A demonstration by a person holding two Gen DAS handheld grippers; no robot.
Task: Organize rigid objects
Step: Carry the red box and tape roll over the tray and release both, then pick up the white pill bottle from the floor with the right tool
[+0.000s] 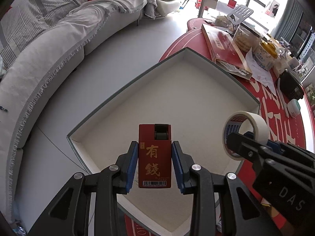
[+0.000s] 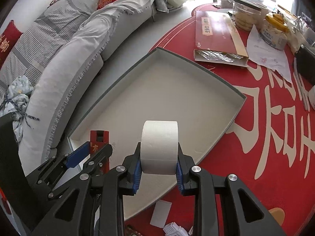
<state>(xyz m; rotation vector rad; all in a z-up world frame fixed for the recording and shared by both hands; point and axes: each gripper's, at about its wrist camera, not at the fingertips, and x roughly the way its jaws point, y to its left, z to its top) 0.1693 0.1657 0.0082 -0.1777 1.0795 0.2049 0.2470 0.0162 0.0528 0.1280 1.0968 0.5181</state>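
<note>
The left gripper (image 1: pixel 154 158) is clamped on a red lighter (image 1: pixel 154 155) with gold characters, held upright above the near left corner of the shallow box lid (image 1: pixel 126 84), just inside its rim. The right gripper (image 2: pixel 159 164) is clamped on the flat sides of a roll of masking tape (image 2: pixel 159 147), above the lid's near edge. The lid's white floor is bare from both held items to its far rim. The lid sits at the left edge of the red table (image 2: pixel 256 157), its left corner overhanging. Beyond the far rim lie a flat red carton (image 2: pixel 214 35) and a cookie jar (image 2: pixel 245 16), well apart from the lid.
</note>
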